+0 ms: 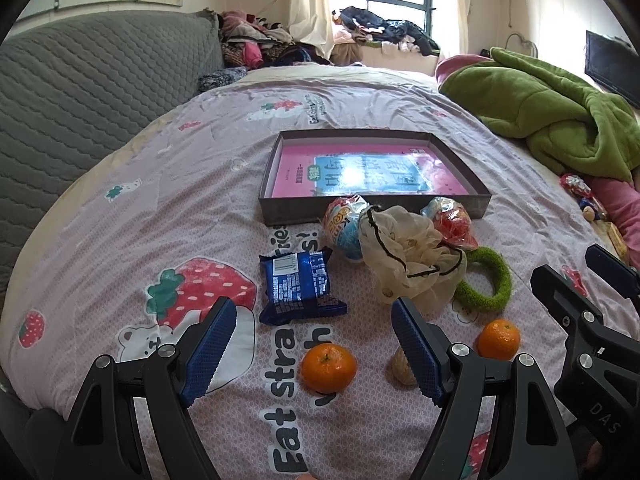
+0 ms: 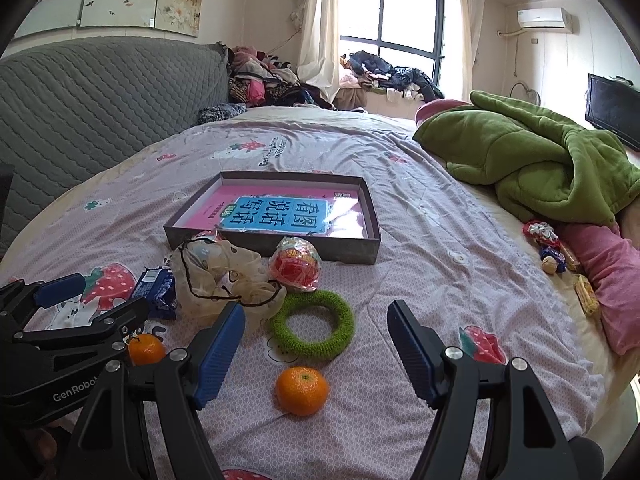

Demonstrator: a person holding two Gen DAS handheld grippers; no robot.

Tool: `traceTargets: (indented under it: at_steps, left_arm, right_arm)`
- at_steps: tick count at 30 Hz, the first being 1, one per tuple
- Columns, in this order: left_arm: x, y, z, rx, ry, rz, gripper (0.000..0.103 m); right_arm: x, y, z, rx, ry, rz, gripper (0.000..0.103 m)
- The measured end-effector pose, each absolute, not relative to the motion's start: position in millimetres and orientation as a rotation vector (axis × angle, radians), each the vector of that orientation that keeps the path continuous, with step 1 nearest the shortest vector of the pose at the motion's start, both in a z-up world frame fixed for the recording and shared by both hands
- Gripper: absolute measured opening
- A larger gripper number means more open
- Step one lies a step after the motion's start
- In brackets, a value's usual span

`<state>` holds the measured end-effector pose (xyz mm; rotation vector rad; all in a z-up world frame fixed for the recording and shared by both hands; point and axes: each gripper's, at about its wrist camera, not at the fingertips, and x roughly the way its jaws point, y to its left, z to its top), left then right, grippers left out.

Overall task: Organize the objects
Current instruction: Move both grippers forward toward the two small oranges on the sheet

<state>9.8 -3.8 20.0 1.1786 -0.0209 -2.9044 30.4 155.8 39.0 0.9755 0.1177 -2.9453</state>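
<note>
On the strawberry-print bed sheet [image 1: 168,216] stands a shallow grey box [image 1: 372,204] with a pink and blue book inside. In front of it lie two foil-wrapped balls [image 1: 344,228] [image 1: 452,220], a cream ruffled cloth [image 1: 408,256], a green fuzzy ring [image 1: 490,284], a blue snack packet [image 1: 300,284] and two mandarins [image 1: 328,368] [image 1: 498,338]. My left gripper [image 1: 314,312] is open above the nearer mandarin, holding nothing. My right gripper [image 2: 316,316] is open over the green ring [image 2: 312,324] and a mandarin [image 2: 302,390], also holding nothing. A pale round item [image 1: 400,368] is half hidden behind the left gripper's finger.
A crumpled green blanket [image 2: 532,160] and a pink pillow [image 2: 608,272] lie at the right, with wrapped sweets [image 2: 548,248] beside them. A grey quilted headboard [image 2: 100,112] rises at the left. Piles of clothes [image 2: 264,80] sit by the window.
</note>
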Motion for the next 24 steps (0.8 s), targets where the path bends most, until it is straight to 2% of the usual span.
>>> traceTargets:
  at_steps: [9, 24]
  left_arm:
    - [12, -3, 24, 1.155, -0.027, -2.920, 0.081]
    - [5, -4, 2, 1.319, -0.034, -2.857, 0.081]
  right_arm:
    - [33, 154, 43, 0.948, 0.129, -2.946, 0.073]
    - [23, 155, 21, 1.135, 0.102, -2.861, 0.073]
